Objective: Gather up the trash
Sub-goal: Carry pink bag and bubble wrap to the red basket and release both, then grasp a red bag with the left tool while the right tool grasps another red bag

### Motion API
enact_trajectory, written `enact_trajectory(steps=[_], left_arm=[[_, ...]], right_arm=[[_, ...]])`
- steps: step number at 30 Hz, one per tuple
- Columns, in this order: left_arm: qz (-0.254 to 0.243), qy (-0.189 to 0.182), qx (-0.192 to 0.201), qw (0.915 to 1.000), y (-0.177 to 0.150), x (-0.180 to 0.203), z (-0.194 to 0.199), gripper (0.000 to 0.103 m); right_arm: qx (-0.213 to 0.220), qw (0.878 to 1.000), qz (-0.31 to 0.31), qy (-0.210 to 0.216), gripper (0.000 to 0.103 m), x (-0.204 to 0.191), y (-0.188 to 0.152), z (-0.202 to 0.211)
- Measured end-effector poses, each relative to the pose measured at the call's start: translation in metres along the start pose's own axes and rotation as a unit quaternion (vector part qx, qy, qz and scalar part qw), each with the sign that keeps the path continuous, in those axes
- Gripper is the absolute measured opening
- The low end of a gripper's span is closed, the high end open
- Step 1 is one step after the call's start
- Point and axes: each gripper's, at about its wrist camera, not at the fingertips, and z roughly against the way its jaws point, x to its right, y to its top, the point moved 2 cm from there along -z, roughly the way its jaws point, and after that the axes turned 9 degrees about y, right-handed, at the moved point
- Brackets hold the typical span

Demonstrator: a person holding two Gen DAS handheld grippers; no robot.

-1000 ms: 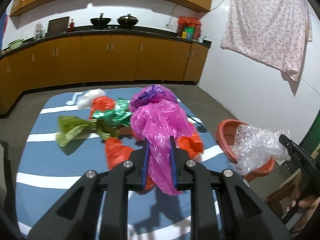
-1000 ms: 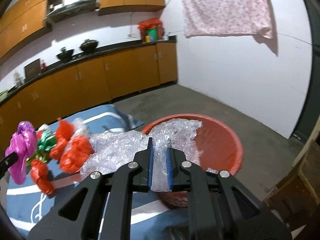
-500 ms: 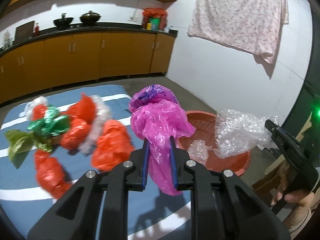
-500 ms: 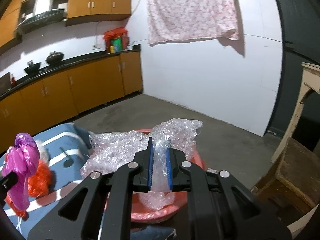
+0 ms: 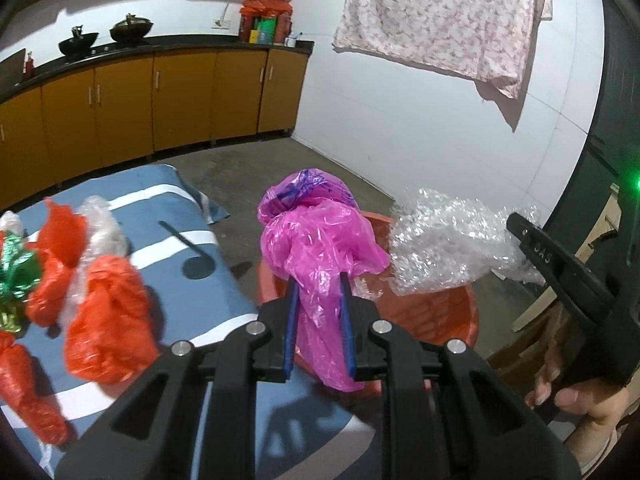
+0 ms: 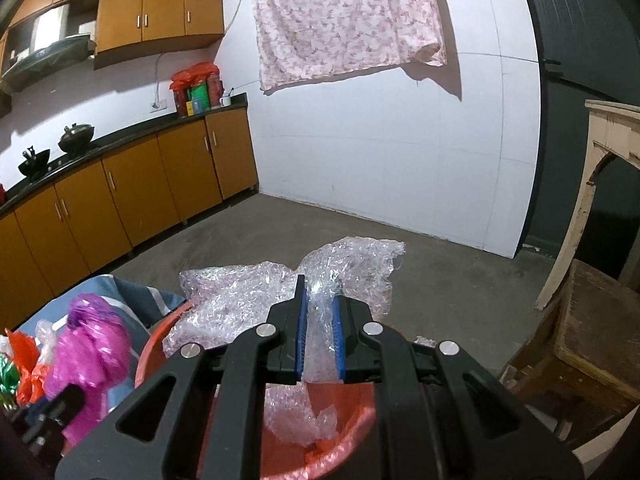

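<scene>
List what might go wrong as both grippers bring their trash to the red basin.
1. The bubble wrap in the right gripper spreads wider than its grip, so on release part may drape over the red basin rim and slide out.
2. The pink plastic bag held by the left gripper is light and may cling to the pads instead of dropping.
3. Both grippers crowd the basin and might bump.
</scene>
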Motion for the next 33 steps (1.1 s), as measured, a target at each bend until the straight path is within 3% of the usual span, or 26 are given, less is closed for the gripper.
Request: enact_trajectory(steps=[5,9,13,16,20,23,33], left_arm=[[-0.007,-0.011,-0.009,0.9999,0.001,0.017,-0.021,0.019],[-0.011,-0.014,-0.02,0.9996,0.003,0.022,-0.035,0.024],[-0.001,-0.01,-0.029,0.9995,-0.001,0.013,-0.041,0.043],[0.003,0.001,-0.027,0.9996,-0.003,0.001,-0.038,0.05],[0.012,0.025,-0.014,0.9995,-0.006,-0.017,-0.024,0.067],[0.014,0.057,0.005,0.9983,-0.009,-0.036,-0.002,0.078],[0.037,0.155,0.032,0.9868,-0.032,-0.105,0.067,0.089]], right_arm=[[-0.002,1.0,-0.01,0.001,0.012,0.001,0.003,-0.011],[-0.014,0.999,-0.018,0.028,0.013,-0.001,0.001,-0.021],[-0.018,0.999,-0.022,0.042,0.045,-0.001,0.0,-0.024],[-0.018,0.999,-0.025,0.043,0.056,0.002,-0.003,-0.02],[0.002,0.999,-0.004,0.032,0.093,0.003,-0.006,-0.005],[0.013,0.999,0.024,0.033,0.098,-0.004,-0.01,0.007],[-0.014,0.993,0.075,0.094,0.1,-0.052,-0.035,0.028]])
